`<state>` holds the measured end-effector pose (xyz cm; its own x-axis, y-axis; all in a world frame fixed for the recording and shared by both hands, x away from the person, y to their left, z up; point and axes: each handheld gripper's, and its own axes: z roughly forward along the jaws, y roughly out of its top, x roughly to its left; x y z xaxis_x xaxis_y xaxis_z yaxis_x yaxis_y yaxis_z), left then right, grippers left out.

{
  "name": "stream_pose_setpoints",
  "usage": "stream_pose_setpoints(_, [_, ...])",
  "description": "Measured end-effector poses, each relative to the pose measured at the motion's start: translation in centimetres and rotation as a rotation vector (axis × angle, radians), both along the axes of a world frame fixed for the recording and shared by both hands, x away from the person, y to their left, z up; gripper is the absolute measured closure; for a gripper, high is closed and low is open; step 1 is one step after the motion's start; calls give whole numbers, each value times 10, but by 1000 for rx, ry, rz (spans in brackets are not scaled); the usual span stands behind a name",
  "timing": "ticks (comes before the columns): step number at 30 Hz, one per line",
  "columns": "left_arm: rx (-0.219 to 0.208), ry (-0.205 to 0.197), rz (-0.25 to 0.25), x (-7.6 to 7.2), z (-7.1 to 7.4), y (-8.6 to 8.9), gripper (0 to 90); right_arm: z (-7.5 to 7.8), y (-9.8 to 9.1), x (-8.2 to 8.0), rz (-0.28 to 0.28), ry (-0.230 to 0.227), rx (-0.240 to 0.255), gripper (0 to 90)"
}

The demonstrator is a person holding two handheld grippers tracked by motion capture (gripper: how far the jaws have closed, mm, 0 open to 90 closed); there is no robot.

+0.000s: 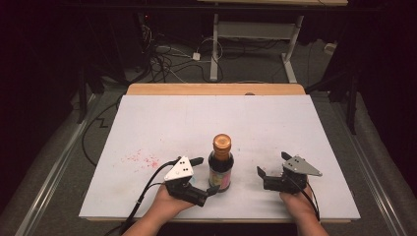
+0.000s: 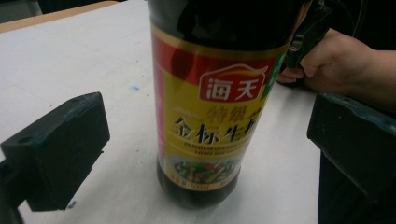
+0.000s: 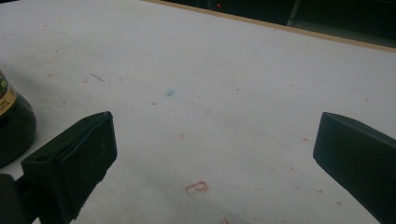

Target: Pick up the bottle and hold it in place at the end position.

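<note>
Left gripper (image 1: 202, 174) jaws released around upright dark-filled sauce bottle (image 1: 221, 164); right gripper (image 1: 272, 164) jaws released too.

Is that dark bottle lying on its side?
No, the bottle stands upright on the white table, cap up, between the open jaws of the left gripper.

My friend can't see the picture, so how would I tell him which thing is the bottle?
Look at the big white table and go to its near edge, between the left gripper and the right gripper. The bottle stands upright there, between the left gripper's open jaws. It is dark, with a gold cap and a red and yellow label, and is the one tall thing on the board.
</note>
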<state>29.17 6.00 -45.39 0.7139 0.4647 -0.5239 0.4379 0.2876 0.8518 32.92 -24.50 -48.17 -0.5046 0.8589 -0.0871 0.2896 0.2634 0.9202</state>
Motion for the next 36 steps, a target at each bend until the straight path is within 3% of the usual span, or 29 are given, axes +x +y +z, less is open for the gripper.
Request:
stream_pose_setpoints(8, [1, -15, -16, 6, 1, -16, 0, 0, 0, 0, 1, 1, 1, 2])
stream_pose_setpoints(14, [-22, -27, -22, 9, 5, -23, 78, 0, -1, 0, 0, 5, 5, 2])
stream_pose_setpoints(19, [-15, -44, -26, 10, 4, -27, 140, 0, -1, 0, 1, 6, 7, 2])
stream_pose_setpoints(32, [-8, -31, -20, 14, 5, -28, 252, 0, -1, 0, 4, 4, 7, 2])
stream_pose_setpoints(36, [15, -32, -20, 14, 7, -28, 270, 0, -1, 0, 4, 4, 8, 2])
